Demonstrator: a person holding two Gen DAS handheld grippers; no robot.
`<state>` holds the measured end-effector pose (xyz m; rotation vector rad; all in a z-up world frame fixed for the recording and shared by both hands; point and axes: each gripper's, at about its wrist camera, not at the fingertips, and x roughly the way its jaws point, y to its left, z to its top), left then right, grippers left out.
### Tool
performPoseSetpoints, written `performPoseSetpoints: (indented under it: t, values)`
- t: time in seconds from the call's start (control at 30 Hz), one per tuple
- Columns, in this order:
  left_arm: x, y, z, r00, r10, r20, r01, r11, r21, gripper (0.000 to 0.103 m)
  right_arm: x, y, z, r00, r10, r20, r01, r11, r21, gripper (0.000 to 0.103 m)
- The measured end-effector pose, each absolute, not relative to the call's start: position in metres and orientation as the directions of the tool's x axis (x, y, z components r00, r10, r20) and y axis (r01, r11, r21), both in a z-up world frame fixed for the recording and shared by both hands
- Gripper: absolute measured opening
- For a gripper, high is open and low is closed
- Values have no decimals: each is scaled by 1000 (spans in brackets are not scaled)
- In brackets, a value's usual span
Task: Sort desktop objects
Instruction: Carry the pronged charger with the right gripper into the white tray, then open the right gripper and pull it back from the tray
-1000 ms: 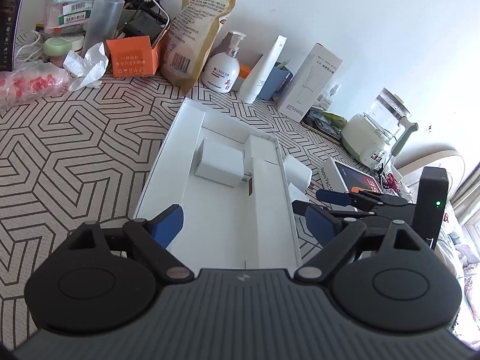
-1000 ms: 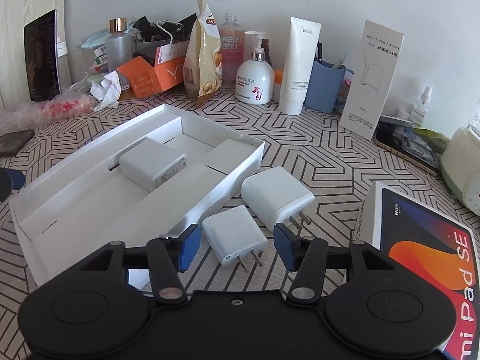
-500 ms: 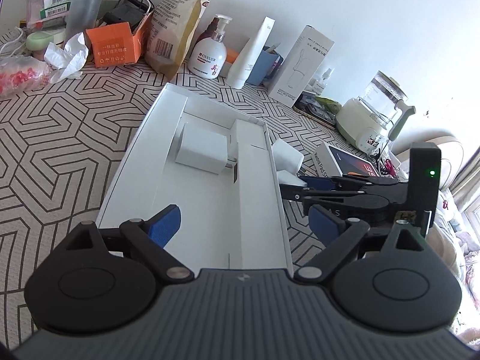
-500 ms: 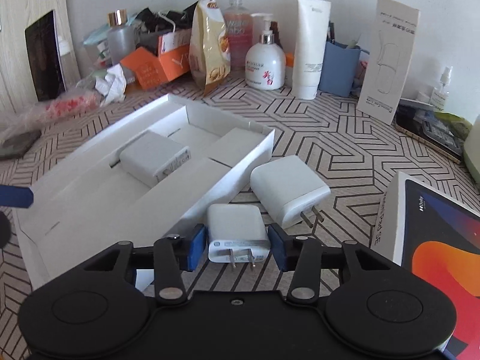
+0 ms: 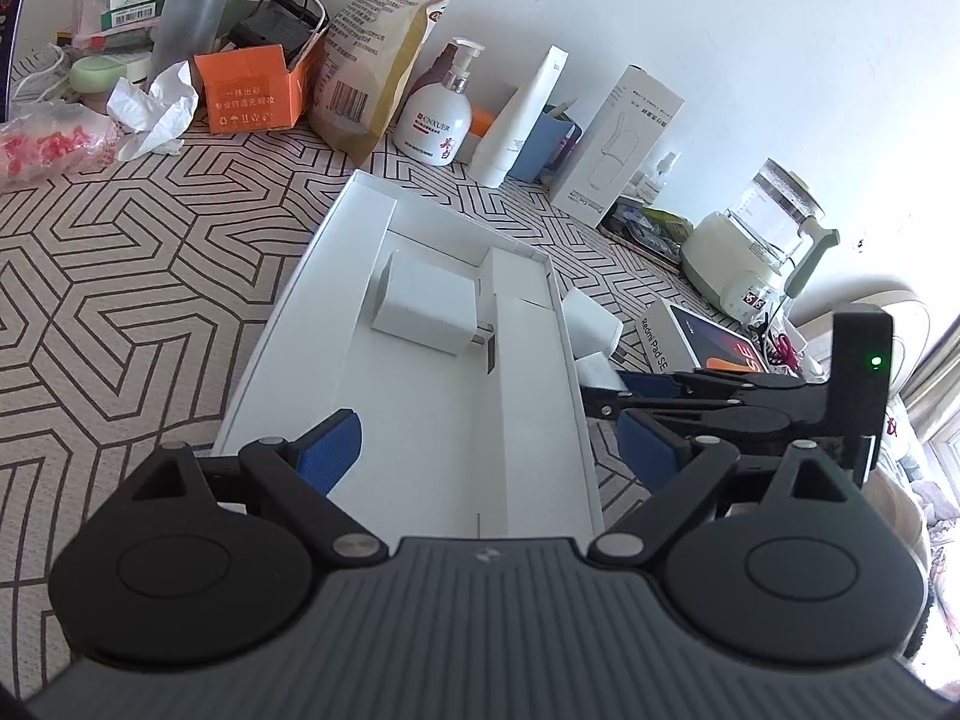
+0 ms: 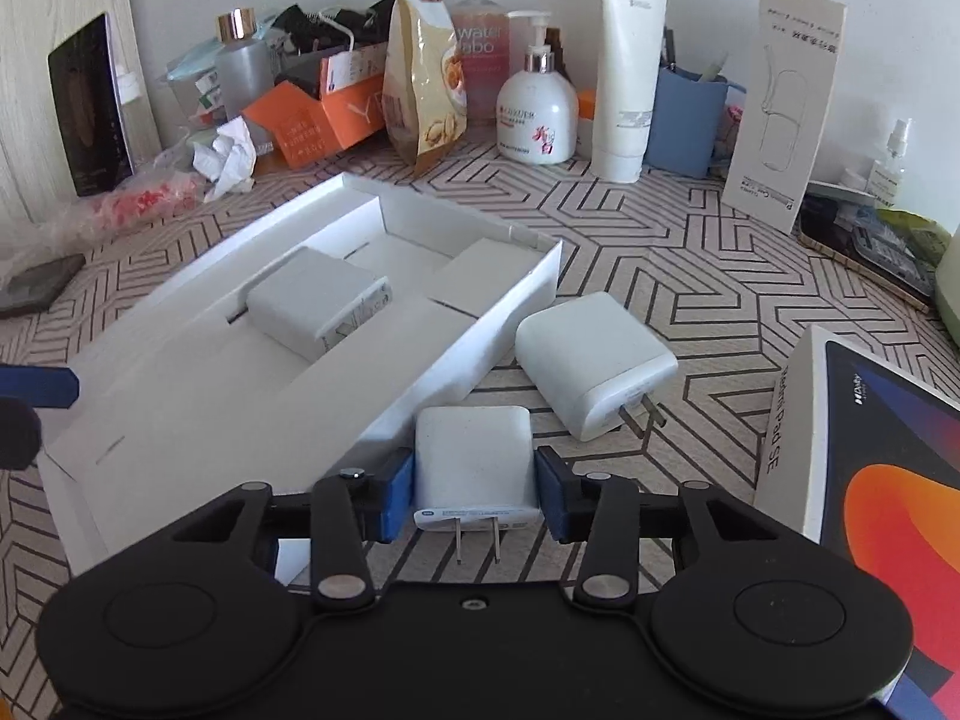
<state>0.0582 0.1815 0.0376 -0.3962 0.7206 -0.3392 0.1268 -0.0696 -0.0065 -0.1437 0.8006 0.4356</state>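
Item, far left: your left gripper (image 5: 489, 441), fingers spread wide and empty, hovering over the near end of the white tray (image 6: 180, 360) on the patterned counter (image 6: 690, 252).

Item, in the tray: one white charger (image 6: 318, 309), lying flat in the middle compartment.

Item, centre: small charger (image 6: 474, 459), clamped in your right gripper (image 6: 474, 495), blue pads pressed on its two sides, prongs pointing back toward you. It sits just outside the tray's near wall. Advice: lift it clear of that wall before moving left, keep it level so the smooth shell does not slip, and set it beside the charger already stowed.

Item, right of centre: larger charger (image 6: 591, 360), loose on the counter, just beside the tray's corner, prongs angled right. Probably the next piece to fetch.

Item, far right: tablet box (image 6: 888, 468), cut off by the frame edge.

Not determinable: whether the held charger rests on the counter or is lifted; the tray's near end, hidden behind both gripper bodies; the clutter along the back wall, too crowded to list reliably.
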Motion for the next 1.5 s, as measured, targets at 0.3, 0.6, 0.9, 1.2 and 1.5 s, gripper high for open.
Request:
performPoseSetpoints:
  t: [0.3,0.6,0.9,1.2,1.5]
  values:
    - [41,198,39,725,-409,-554,154,881,-448,93,109,-44,36,646,425,-635,-513,857,51,48]
    - [18,221,48,767,-379,-517,140,887,-441,93,144,24,17,429,512,-744,-727,685,51,48]
    - [12,236,43,769,-345,-538,98,896,-434,93,173,49,-11,429,410,-805,-717,696,-28,48]
    - [23,222,42,754,-343,-560,114,908,-403,93,145,7,23,528,451,-720,-647,762,2,62]
    - [58,152,56,724,-375,-578,222,921,-320,93,73,-80,37,660,422,-621,-510,859,42,67]
